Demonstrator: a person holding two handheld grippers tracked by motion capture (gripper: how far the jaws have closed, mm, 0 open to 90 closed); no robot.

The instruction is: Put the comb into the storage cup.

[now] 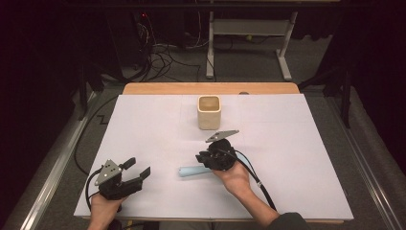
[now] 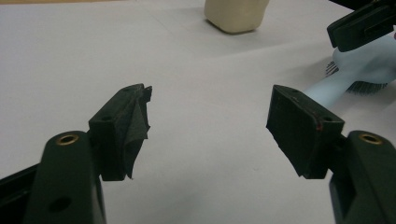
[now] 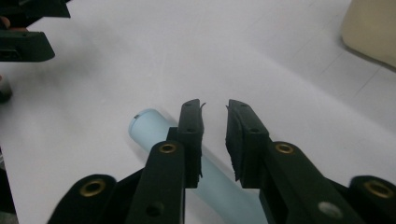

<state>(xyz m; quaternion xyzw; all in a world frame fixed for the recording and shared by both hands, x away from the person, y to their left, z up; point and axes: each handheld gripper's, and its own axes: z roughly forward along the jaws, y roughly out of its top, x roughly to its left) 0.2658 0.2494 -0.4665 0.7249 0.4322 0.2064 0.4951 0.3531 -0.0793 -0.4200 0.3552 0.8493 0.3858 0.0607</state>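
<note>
step: grasping light-blue hairbrush [image 1: 194, 170] near cream cup [image 1: 209, 112] | right gripper [image 3: 215, 135] astride handle, jaws nearly clenched | left gripper [image 2: 210, 126] released, idle | next: clamp, lift toward cup

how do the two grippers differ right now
The left gripper has its jaws spread wide with nothing between them; the right gripper has its jaws nearly together, a narrow gap showing, above the handle of the light blue brush. The left gripper sits near the table's near left corner, away from the brush; the right one is mid-table, nearer the cream cup. Both are black and hand-held.
</note>
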